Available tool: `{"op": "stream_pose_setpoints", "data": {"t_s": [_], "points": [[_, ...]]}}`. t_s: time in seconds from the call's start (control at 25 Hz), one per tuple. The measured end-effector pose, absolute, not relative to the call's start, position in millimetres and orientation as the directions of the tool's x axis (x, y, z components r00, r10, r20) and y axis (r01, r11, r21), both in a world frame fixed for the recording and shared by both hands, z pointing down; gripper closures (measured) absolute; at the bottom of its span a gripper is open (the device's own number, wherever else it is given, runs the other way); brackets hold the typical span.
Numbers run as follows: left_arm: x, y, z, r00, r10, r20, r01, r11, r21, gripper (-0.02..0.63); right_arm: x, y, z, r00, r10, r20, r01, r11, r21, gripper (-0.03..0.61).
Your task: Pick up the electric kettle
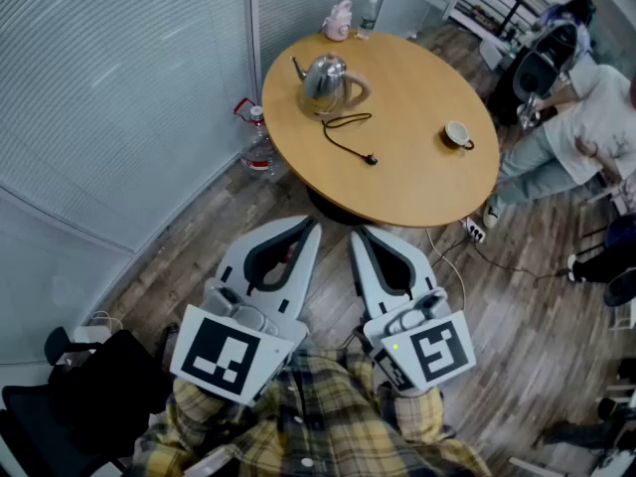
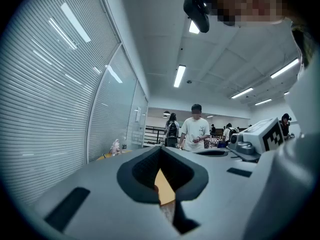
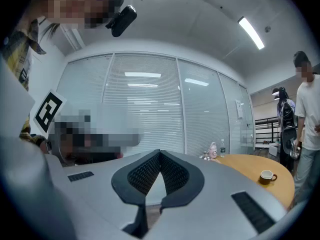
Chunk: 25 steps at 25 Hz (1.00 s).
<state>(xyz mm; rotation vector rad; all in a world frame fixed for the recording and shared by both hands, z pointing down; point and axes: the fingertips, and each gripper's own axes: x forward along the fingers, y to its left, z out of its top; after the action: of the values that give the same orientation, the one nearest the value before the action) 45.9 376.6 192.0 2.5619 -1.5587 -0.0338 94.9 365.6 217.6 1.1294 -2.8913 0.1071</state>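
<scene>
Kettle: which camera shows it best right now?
The head view: the electric kettle stands whole on the round table, its cord trailing beside it. The left gripper view shows only a strip of table; the right gripper view shows the table's edge, no kettle clearly.

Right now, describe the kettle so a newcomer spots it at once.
Find the round light-wood table beside the glass wall. On its far left part stands a shiny steel kettle with a thin spout and tan handle. Only it trails a black cord; the white cup sits far right.

No text, label, brand or number is legible.
</scene>
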Motion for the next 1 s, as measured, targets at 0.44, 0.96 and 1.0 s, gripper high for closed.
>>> {"op": "stream_pose_setpoints", "data": {"t_s": [0.44, 0.96, 1.0], "points": [[60, 376, 189, 0.451, -0.892, 0.043, -0.888, -0.443, 0.123, 0.612, 110, 364, 212, -0.739, -0.673, 0.038, -0.674, 0.737, -0.049, 0.548], [61, 361, 196, 0.433, -0.900, 0.058, -0.898, -0.424, 0.121, 0.612, 115, 345, 225, -0.749, -0.660, 0.056, -0.663, 0.745, -0.074, 0.548], [59, 355, 197, 0.435, -0.899, 0.057, -0.897, -0.427, 0.119, 0.612, 112, 340, 226, -0.749, -0.661, 0.055, -0.663, 0.745, -0.074, 0.548]]}}
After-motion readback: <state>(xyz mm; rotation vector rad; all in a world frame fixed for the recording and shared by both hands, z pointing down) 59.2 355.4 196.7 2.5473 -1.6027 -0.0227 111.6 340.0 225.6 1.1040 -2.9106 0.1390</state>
